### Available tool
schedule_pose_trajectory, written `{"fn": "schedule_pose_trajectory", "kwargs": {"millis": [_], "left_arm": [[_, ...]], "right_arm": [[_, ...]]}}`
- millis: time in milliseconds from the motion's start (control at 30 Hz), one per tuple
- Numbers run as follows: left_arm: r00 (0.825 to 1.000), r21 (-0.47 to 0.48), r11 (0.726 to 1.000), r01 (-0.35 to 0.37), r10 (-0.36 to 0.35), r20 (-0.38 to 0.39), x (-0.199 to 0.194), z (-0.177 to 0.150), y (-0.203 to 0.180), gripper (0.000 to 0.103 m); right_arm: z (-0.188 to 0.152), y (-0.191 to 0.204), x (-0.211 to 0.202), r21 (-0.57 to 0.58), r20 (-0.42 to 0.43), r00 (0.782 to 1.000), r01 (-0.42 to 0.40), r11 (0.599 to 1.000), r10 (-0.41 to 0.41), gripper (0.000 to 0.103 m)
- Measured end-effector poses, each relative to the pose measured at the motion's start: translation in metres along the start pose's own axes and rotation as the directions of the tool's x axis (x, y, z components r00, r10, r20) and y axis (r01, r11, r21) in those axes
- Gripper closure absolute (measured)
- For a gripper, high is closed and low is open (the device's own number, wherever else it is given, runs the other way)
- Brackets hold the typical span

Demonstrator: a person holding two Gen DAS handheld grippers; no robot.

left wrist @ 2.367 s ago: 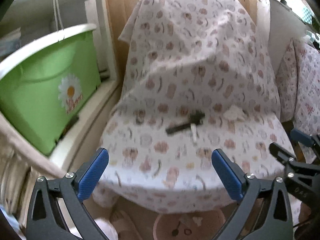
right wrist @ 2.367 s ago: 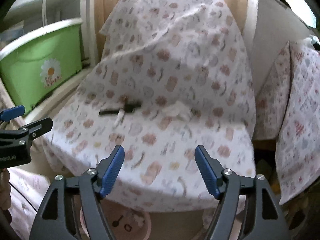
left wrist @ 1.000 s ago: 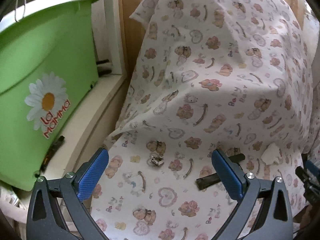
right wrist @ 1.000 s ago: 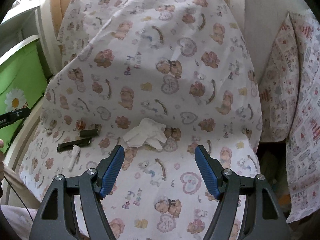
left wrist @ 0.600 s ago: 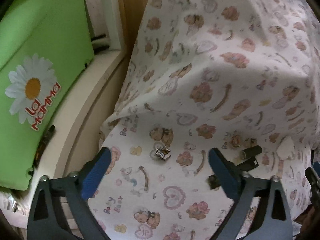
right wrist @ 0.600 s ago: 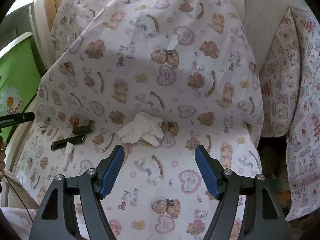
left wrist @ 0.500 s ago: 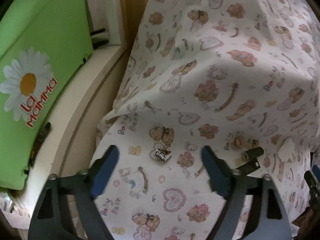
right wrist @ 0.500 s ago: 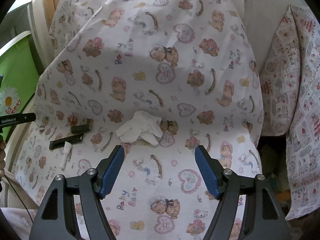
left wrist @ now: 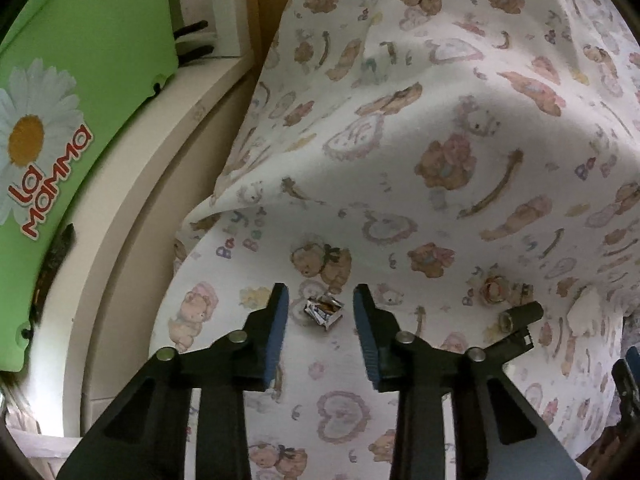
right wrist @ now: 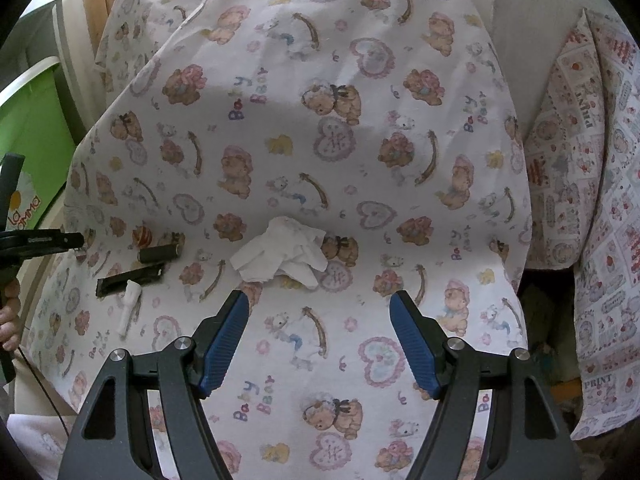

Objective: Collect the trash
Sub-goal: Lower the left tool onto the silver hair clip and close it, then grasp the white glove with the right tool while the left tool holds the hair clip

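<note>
The left gripper (left wrist: pixel 320 300) had dropped toward the printed sheet (left wrist: pixel 440 160), jaws closing around the crumpled foil wrapper (left wrist: pixel 322 309) without yet pinching it; pickup appeared imminent. To the right, the right gripper (right wrist: pixel 319 306) stayed wide, empty, near the white tissue (right wrist: pixel 282 254).

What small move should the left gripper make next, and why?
Probably let the left gripper finish closing on the small foil wrapper. Its jaws are closing, the wrapper lies between them on the printed cover, and the pads do not yet touch it.
</note>
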State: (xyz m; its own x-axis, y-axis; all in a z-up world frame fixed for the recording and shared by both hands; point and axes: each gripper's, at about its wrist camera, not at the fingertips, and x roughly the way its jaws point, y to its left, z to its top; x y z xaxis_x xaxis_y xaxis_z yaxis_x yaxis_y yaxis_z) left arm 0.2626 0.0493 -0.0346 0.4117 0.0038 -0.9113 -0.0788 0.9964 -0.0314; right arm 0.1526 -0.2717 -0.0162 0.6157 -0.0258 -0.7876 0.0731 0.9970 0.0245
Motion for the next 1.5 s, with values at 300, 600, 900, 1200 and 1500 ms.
{"fn": "schedule_pose_trajectory", "kwargs": {"millis": [300,600,900,1200,1500], "left_arm": [[1.000,0.016,1.000,0.024,-0.024,0.009,-0.009,0.001,0.002,0.102],[0.995,0.042,0.999,-0.006,0.002,0.100,-0.047,-0.008,-0.005,0.101],[0.985,0.029,0.999,0.031,-0.035,0.166,-0.082,-0.019,-0.001,0.101],[0.980,0.022,1.000,0.013,-0.017,0.199,-0.083,-0.015,0.004,0.101],[0.980,0.042,0.999,0.015,-0.023,0.197,-0.081,-0.017,0.002,0.101]], "right_arm": [[-0.001,-0.002,0.000,-0.002,0.001,1.000,0.011,1.000,-0.011,0.028],[0.005,-0.006,-0.004,0.024,0.014,1.000,-0.004,1.000,0.004,0.028],[0.028,-0.015,0.019,0.249,-0.028,0.992,-0.111,0.962,0.122,0.028],[0.040,-0.019,0.053,0.338,-0.098,0.986,-0.096,0.936,0.137,0.031],[0.037,-0.003,0.077,0.295,-0.148,0.980,-0.082,0.952,0.130,0.073]]}}
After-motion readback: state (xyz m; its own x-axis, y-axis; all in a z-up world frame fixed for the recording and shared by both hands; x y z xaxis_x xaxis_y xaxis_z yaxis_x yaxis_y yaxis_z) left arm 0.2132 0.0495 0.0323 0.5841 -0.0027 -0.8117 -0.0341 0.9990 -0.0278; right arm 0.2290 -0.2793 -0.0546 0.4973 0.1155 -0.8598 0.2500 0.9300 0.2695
